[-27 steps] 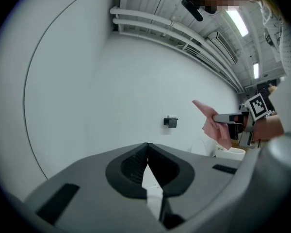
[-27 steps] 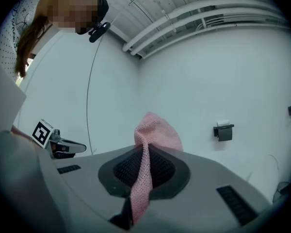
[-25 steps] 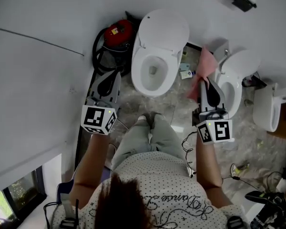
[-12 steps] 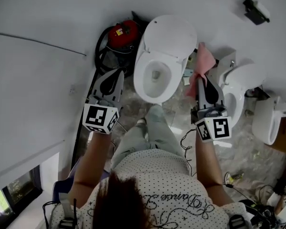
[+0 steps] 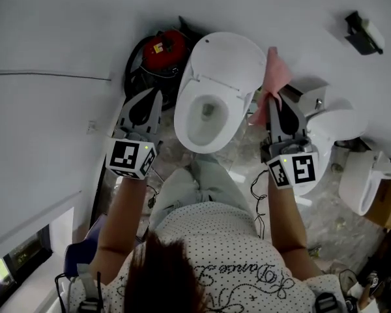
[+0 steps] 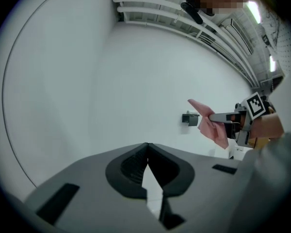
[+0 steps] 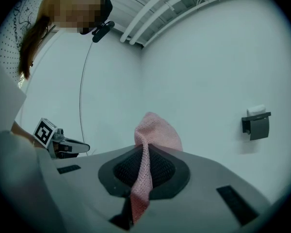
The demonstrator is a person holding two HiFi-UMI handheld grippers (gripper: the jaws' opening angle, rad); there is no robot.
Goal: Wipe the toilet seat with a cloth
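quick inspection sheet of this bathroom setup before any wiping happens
surface: marbled floor; wet or dry cannot be told.
job's things: toilet seat rings the open bowl, lid up; pink cloth off the seat.
clutter: red canister with black hose left of the lid.
grippers: left gripper shut, empty; right gripper shut on the pink cloth.
cables: thin cable trails behind the right gripper.
surroundings: white wall; second white fixture at right; wall holder.

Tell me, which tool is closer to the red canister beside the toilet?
Left. The left tool is just short of the red canister; the right tool, holding the pink cloth, is across the toilet.
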